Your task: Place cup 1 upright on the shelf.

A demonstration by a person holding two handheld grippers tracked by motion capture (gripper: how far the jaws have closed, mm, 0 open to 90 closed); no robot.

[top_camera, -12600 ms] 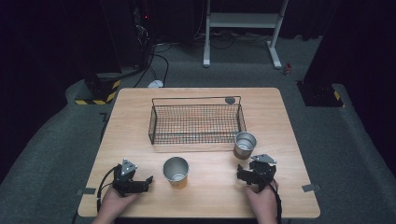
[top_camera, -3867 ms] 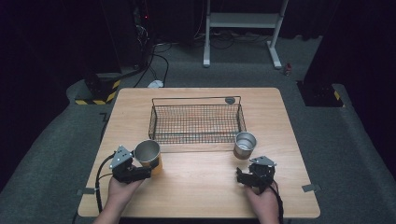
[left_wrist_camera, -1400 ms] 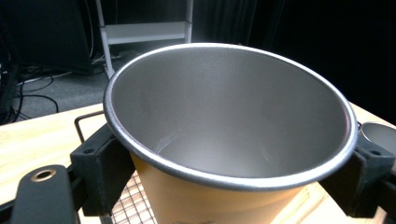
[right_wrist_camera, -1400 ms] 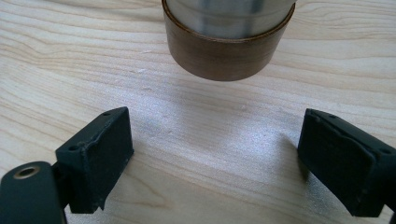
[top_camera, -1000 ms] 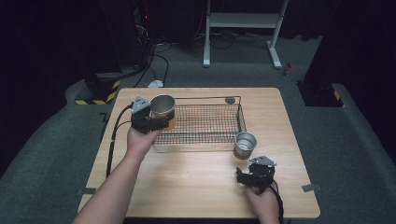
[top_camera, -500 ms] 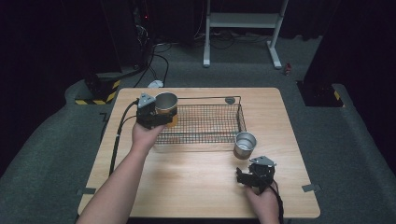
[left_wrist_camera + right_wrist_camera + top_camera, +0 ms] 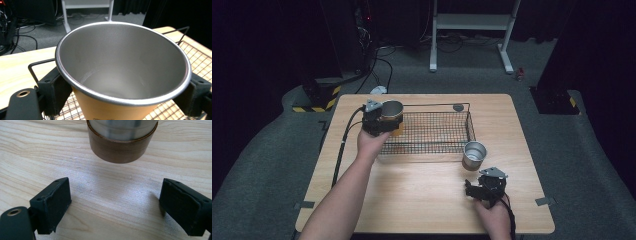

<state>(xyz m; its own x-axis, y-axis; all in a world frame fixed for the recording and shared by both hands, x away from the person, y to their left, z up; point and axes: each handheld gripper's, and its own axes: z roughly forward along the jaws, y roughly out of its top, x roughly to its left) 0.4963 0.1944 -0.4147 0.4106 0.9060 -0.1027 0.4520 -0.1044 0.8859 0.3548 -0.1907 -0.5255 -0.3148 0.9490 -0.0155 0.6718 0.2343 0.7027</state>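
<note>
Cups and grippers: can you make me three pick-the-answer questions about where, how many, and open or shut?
1. Where is the held orange cup?
A over the wire basket's left end
B on the floor
C beside the right gripper

2. How many cups are there?
A one
B two
C four

3. The right gripper is:
A shut on a cup
B open
C holding the basket

Answers: 1 A, the left gripper holds it above the basket's corner. 2 B, a second cup stands on the table. 3 B, its jaws stand wide apart.
</note>
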